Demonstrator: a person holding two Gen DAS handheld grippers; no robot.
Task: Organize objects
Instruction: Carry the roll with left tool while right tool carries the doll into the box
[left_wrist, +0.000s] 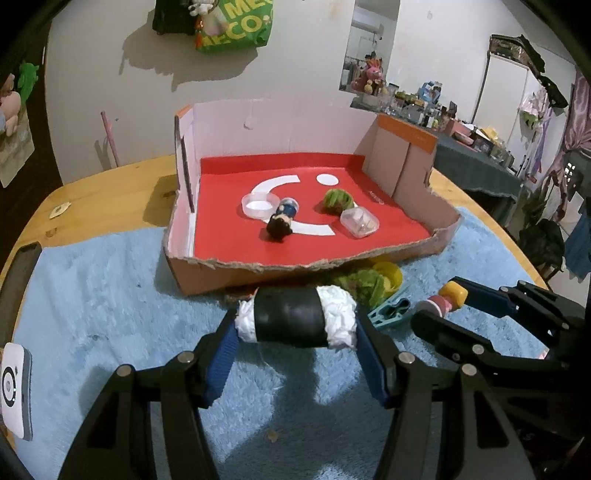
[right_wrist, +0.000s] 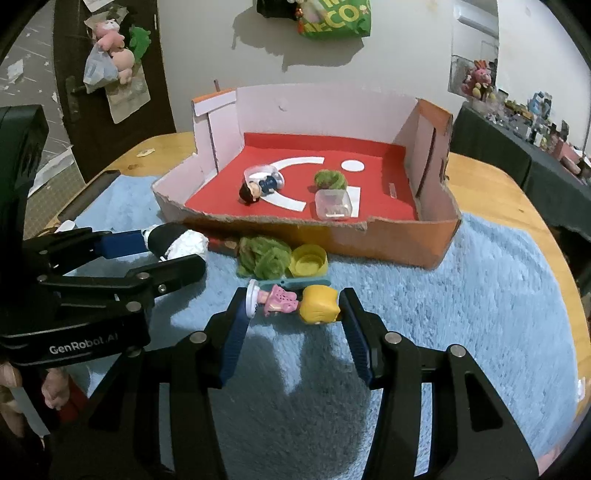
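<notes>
Blue fleece mat (right_wrist: 461, 295): covers wooden table (right_wrist: 491, 173).
Cardboard box (right_wrist: 406, 243), red floor: sits on mat; holds dark-haired figurine (left_wrist: 280, 221), green tuft (left_wrist: 337, 201), clear case (left_wrist: 359, 222).
Left gripper (left_wrist: 295, 328): jaws clamped end to end on black-and-white sushi roll (left_wrist: 295, 319), just before box front.
Right gripper (right_wrist: 293, 314): jaws clamped on blonde doll (right_wrist: 295, 302), lengthwise, above mat.
</notes>
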